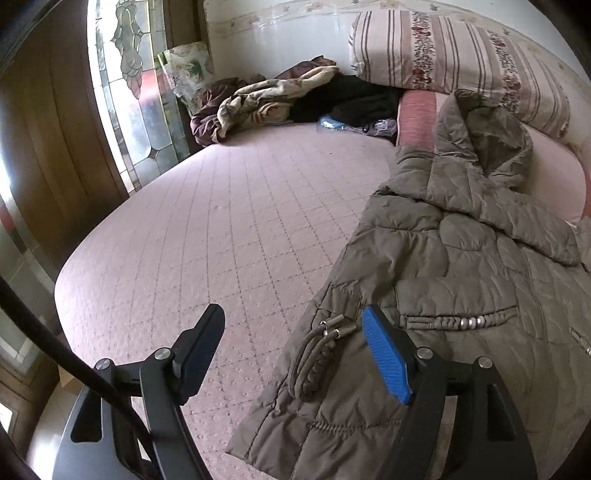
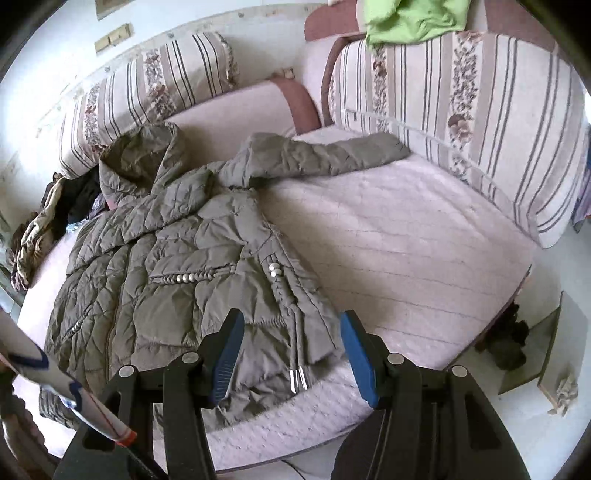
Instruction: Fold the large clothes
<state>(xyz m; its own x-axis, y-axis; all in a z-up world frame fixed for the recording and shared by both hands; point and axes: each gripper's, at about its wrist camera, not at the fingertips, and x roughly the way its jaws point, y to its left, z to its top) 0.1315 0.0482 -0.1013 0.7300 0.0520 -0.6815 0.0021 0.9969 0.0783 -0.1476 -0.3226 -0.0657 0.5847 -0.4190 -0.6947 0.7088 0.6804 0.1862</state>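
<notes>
An olive-brown quilted hooded coat lies spread on the pink quilted bed. In the right wrist view the coat lies with its hood at the far left and one sleeve stretched to the right. My left gripper is open, just above the coat's lower left hem, with the braided drawcord between its fingers. My right gripper is open above the coat's lower right hem and the metal cord tips. Neither holds anything.
Striped floral cushions line the bed's back and right side. A heap of blankets and dark clothes sits at the far corner. A green cloth hangs over the headboard. The floor with dark shoes lies right of the bed.
</notes>
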